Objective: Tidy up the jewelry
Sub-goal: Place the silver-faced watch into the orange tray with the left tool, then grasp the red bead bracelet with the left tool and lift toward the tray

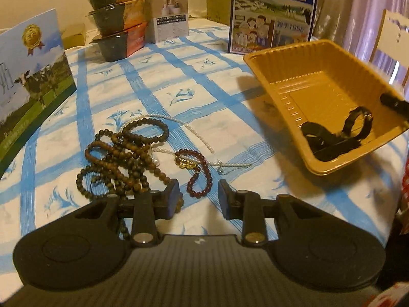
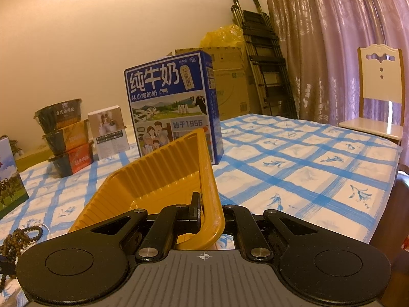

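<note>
Barely begun — right claw (image 2: 212, 212) pinches the tilted yellow tray (image 1: 319, 81) holding one black piece (image 1: 334, 135), while the left claw (image 1: 199, 194) gapes over the bead bracelets (image 1: 122, 158) and pearl strand (image 1: 194, 133) on the counter (image 1: 204, 81).

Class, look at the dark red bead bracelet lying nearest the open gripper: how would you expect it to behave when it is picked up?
The red bracelet lies in a loose twisted loop, so it will probably hang limp. Its round beads look smooth and may slip between the pads of the left gripper.

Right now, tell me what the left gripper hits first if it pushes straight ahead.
Most likely the dark red bracelet: it lies on the cloth just beyond the open left gripper, about in line with the gap between its fingers. The brown bead pile sits left of that line. Depth is unclear.
</note>
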The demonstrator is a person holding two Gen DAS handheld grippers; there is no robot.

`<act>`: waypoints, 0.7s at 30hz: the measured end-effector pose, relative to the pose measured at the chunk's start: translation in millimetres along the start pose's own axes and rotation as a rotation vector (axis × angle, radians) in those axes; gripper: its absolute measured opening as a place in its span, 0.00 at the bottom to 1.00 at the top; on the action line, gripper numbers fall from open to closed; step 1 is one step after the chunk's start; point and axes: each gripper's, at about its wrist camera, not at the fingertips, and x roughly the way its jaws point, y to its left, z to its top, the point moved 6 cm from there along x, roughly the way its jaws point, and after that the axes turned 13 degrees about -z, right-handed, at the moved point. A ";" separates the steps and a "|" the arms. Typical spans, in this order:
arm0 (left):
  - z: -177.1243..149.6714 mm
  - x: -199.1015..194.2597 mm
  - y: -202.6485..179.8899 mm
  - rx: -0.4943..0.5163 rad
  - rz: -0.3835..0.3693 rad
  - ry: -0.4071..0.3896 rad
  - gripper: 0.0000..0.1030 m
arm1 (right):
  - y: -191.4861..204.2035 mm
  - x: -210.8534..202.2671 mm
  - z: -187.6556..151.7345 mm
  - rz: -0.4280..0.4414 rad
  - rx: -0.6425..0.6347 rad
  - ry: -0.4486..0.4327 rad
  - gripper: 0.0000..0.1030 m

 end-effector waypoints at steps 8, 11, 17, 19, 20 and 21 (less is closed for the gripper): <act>8.4 26.9 16.1 0.003 0.008 0.048 0.19 | 0.0 -0.3 -1.1 0.000 0.001 0.000 0.06; 10.5 30.4 18.2 0.022 0.006 0.061 0.17 | -0.6 0.0 -2.0 -0.001 0.002 0.001 0.06; 11.1 34.6 15.0 0.046 -0.005 0.087 0.15 | -0.6 0.1 -1.9 0.000 0.000 0.001 0.06; 8.3 37.4 13.6 0.040 -0.016 0.103 0.13 | -0.9 0.3 -1.8 -0.001 0.001 0.001 0.06; 7.6 38.1 12.7 0.049 -0.013 0.103 0.13 | -0.5 0.1 -1.9 -0.001 0.001 0.001 0.06; 7.3 38.5 12.2 0.054 -0.011 0.103 0.13 | -0.7 0.1 -1.9 -0.001 0.001 0.001 0.06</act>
